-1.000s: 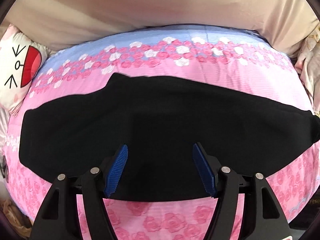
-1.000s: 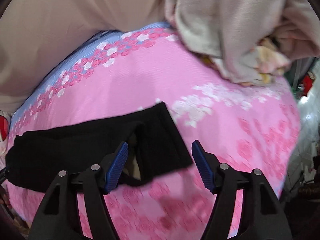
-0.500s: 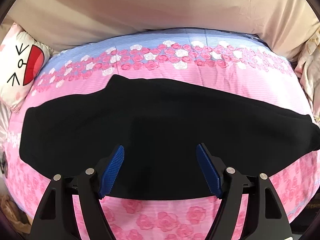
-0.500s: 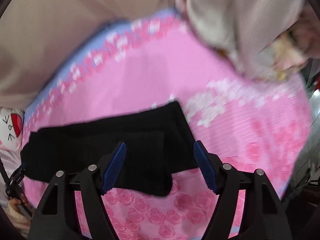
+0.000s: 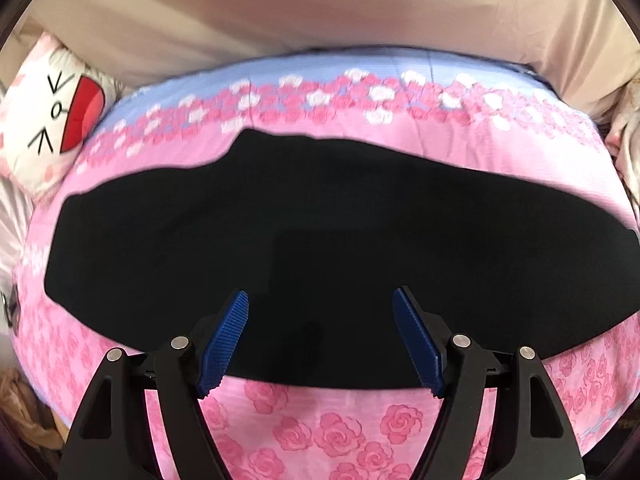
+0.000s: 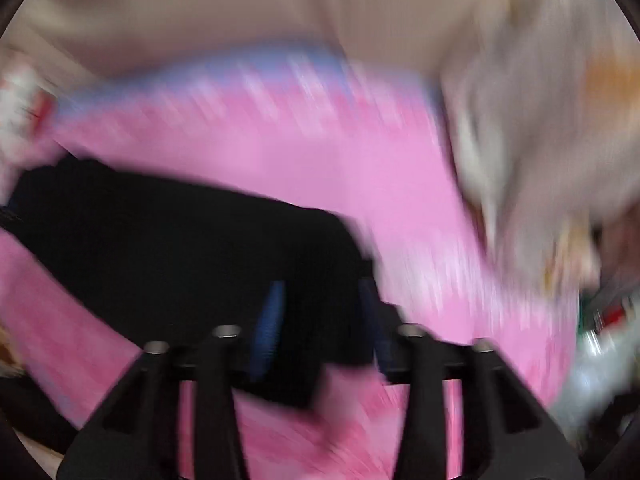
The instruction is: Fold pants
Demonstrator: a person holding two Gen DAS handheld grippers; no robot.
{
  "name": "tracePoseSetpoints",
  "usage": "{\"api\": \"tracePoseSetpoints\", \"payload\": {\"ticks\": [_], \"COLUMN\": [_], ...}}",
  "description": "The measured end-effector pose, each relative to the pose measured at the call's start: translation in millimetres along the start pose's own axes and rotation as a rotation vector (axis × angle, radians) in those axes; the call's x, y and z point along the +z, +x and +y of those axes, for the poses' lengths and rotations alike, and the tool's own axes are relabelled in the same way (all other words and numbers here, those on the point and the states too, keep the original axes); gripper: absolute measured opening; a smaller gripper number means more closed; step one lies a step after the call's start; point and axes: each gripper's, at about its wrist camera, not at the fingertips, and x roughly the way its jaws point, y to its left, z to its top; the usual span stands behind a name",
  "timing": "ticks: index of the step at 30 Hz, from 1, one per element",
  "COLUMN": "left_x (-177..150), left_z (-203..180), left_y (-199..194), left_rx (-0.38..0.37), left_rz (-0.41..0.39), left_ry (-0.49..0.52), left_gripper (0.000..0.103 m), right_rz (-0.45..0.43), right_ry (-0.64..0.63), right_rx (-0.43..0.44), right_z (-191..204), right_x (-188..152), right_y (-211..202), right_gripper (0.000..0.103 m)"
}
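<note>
Black pants (image 5: 320,232) lie flat and stretched left to right across a pink flowered bed cover (image 5: 328,428). My left gripper (image 5: 320,320) is open and empty, above the near edge of the pants around their middle. In the blurred right wrist view, the right end of the pants (image 6: 224,256) lies on the cover. My right gripper (image 6: 320,312) has its jaws narrowed around that end, with black cloth between the blue pads (image 6: 270,320); the blur hides whether it grips.
A white cartoon-face pillow (image 5: 56,120) lies at the far left of the bed. A beige wall or headboard (image 5: 320,12) runs behind. A heap of pale bedding (image 6: 552,128) sits at the bed's right side.
My right gripper has moved over the right end of the pants and its jaws have narrowed around the cloth. My left gripper has drawn back slightly, still open.
</note>
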Motion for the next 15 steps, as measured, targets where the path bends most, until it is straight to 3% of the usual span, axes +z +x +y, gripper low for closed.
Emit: {"api": "tracePoseSetpoints", "payload": {"ticks": [1,3,7,11,15], "left_x": [-1,-2,-5,-1,5], "left_z": [-1,-1,2,10,23], "left_y": [0,-5,0,8,6], "left_rx": [0.004,0.011,0.031,0.037,0.036], "left_rz": [0.001,-0.019,-0.015,-0.004,-0.018], "left_ry": [0.0,0.009,0.025,-0.014,-0.047], "left_gripper": [0.072,0.072,0.072,0.072,0.072], "right_rz": [0.033,-0.021,-0.197,-0.229,-0.249], "right_ry": [0.021,0.094,0.219,0.042,-0.226], "right_rx": [-0.039,-0.03,0.113,0.241,0.382], "right_z": [-6,-12,0,71,187], "right_x": [-10,-17,-4,56,121], "right_y": [9,-5,-59,-71,-57], "right_gripper": [0.043,0.043,0.044,0.044,0.044]}}
